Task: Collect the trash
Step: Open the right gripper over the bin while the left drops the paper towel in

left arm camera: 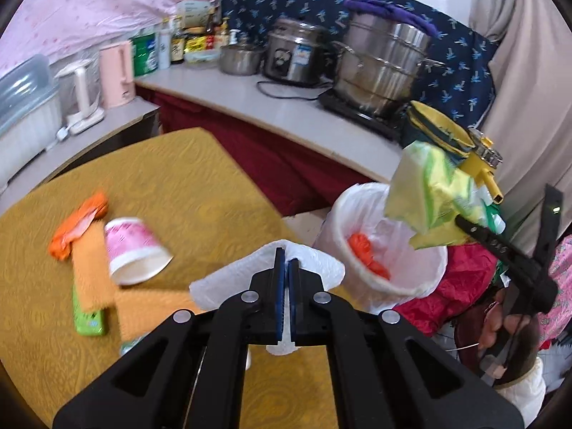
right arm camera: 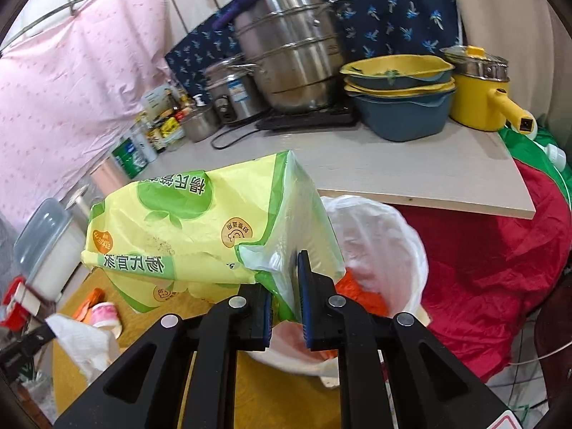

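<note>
Left wrist view: the left tool (left arm camera: pixel 285 268) is clamped tight on a white paper towel (left arm camera: pixel 318 262), held above the yellow tabletop (left arm camera: pixel 171 178) just short of the lined trash bin (left arm camera: pixel 422 279), which already holds an orange scrap (left arm camera: pixel 368 254). A pink paper cup (left arm camera: pixel 137 254), an orange wrapper (left arm camera: pixel 80 225) and a green packet (left arm camera: pixel 89 320) lie unclaimed on the tabletop.

Right wrist view: the right tool (right arm camera: pixel 286 286) pinches a yellow-green plastic bag (right arm camera: pixel 200 228) over the bin's near rim. The step in hand looks like carrying both pieces to the bin; next, each tool likely needs to be above the opening before letting go.
</note>
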{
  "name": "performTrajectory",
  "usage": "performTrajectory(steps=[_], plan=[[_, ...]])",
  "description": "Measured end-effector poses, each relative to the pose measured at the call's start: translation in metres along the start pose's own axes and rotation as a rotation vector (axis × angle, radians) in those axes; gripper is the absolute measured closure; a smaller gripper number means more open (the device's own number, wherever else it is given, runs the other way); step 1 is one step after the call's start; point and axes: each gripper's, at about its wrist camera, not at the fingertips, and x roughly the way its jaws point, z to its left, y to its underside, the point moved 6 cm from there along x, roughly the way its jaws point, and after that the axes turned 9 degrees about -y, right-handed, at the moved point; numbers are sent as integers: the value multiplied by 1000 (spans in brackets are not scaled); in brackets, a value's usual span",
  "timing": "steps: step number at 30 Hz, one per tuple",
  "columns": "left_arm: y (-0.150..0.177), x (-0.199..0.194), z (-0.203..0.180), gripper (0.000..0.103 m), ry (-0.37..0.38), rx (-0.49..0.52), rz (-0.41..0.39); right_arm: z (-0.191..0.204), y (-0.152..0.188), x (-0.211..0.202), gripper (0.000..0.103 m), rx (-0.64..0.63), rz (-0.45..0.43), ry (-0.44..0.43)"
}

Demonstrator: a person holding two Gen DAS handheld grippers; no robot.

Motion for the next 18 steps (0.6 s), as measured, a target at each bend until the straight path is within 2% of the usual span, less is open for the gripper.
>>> performTrajectory(steps=[7,13,17,18], plan=[[-38,30,-64,102,88,39,-22,-55,1,45,90,68,69,80],[-54,80,-119,102,188,40,24,-86,19,75,86,101,141,124],[-54,110,-150,101,226,43,70,-95,35,84,83,97,174,148],[-53,120,-157,101,229,38,83,-97,38,84,79,92,175,155]])
